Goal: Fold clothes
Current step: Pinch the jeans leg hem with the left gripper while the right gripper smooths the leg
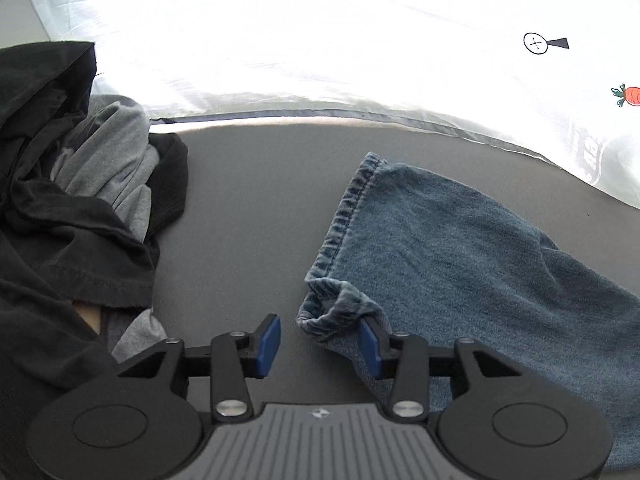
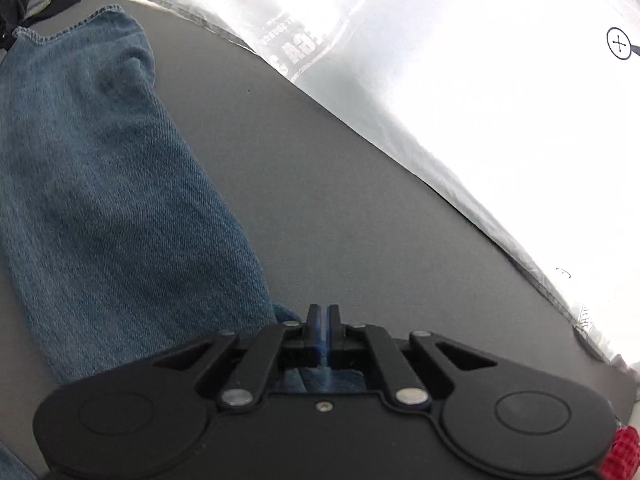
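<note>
Jeans lie flat on grey table, stretching ahead-right of left claw. Left claw spread; crumpled hem corner touches its right pad, unpinched. Right claw pressed together; denim beneath, grip unclear. Re-pinch hem squarely before folding.

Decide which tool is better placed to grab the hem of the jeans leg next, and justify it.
Probably the left tool: it stands open with the crumpled hem at its right pad. The right tool is shut, far down the jeans leg.
</note>
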A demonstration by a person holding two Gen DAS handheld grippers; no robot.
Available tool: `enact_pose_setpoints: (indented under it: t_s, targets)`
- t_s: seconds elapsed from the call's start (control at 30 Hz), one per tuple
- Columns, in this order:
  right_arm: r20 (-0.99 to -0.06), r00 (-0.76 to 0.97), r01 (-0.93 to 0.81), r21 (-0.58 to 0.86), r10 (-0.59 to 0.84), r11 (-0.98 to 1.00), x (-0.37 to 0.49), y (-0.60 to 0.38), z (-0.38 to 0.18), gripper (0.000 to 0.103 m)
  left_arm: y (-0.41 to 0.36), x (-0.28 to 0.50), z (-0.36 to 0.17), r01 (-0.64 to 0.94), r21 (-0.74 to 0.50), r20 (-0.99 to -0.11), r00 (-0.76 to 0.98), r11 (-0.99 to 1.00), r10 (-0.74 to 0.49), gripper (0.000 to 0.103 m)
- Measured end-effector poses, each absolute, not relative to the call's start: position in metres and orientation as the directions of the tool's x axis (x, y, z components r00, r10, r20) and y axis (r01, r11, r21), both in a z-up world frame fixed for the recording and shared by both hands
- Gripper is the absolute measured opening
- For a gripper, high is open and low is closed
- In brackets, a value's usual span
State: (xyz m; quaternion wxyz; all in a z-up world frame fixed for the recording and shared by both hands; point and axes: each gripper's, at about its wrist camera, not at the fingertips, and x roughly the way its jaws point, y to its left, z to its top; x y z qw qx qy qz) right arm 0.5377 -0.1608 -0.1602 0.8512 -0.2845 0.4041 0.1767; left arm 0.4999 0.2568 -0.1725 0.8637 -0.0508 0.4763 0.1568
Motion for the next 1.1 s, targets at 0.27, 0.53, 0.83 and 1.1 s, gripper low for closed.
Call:
enact_pose_setpoints:
  t_s: [0.27,0.53,0.83,1.1]
  targets:
    - [-0.777,0.629,-0.344,-0.240,0.033,0.908,0.508,-0.155,-0.158,0.028,0.259,0.529,-0.187,-0.366,0.025,-0.897,0.402,0.930,0.182,0.083]
    - [-0.796,0.605,-0.225,-0.173,-0.001,0.959,0.475,-0.162,-0.166,0.037,0.257,0.486,-0.195,-0.540,-0.080,-0.879,0.434,0.838,0.196,0.015]
    - [-0.751,0.659,-0.102,-0.127,-0.029,0.987,0.456,-0.184,-0.142,0.038,0.241,0.366,-0.111,-0.570,-0.042,-0.837,0.468,0.820,0.283,0.014]
    - [-0.763,0.646,-0.122,-0.106,-0.002,0.987,0.475,-0.197,-0.150,0.047,0.250,0.288,-0.182,-0.685,-0.081,-0.963,0.242,0.724,0.121,0.022]
